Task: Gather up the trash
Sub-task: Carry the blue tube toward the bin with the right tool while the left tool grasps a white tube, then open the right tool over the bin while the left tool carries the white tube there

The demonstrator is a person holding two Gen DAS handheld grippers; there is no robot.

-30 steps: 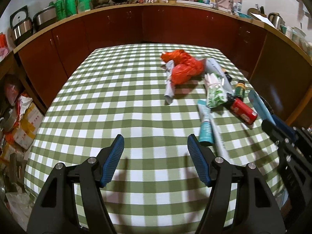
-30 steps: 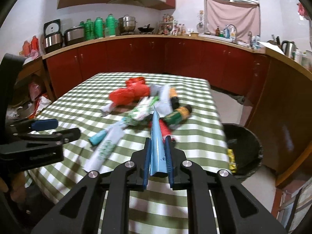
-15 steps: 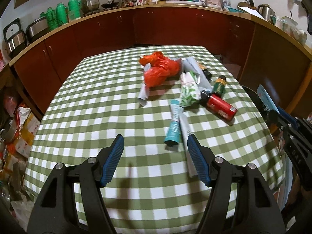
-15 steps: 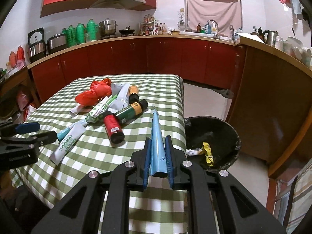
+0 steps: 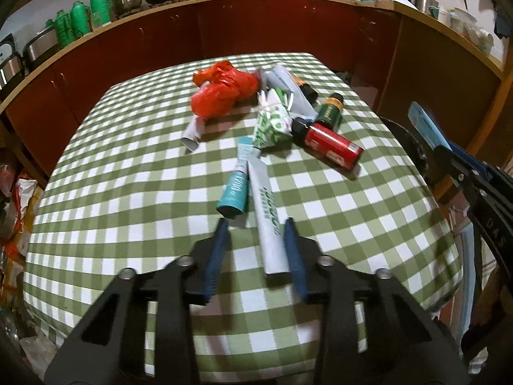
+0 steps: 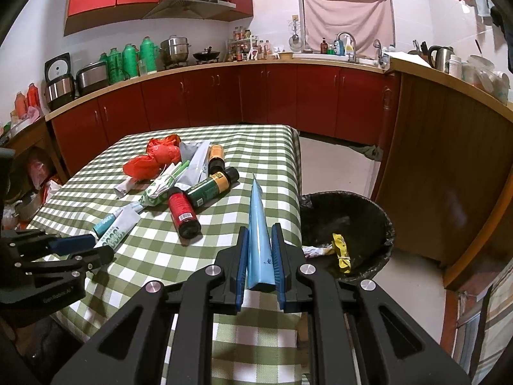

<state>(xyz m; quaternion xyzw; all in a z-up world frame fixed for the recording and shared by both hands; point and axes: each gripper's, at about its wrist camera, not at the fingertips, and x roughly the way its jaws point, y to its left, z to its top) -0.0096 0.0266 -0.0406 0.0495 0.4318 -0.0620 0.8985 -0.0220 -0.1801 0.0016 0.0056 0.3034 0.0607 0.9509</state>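
Right gripper (image 6: pixel 260 260) fingers clamp the blue tube (image 6: pixel 258 234); I'd carry it to 2 o'clock over the bin (image 6: pixel 349 221), then release. Left gripper (image 5: pixel 256 250) fingers part-spread, straddling the white tube (image 5: pixel 269 221) on the tabletop (image 5: pixel 128 192), not gripping.

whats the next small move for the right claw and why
Probably swing the right claw a little further right, over the bin, then open. It is shut on the blue tube, which points over the table edge, and the black-lined bin sits on the floor just to its right with trash already inside. The left claw straddles the white tube, so that can wait.

Green flasks (image 6: pixel 130 59), perhaps thermoses; kettle (image 6: pixel 437 54).
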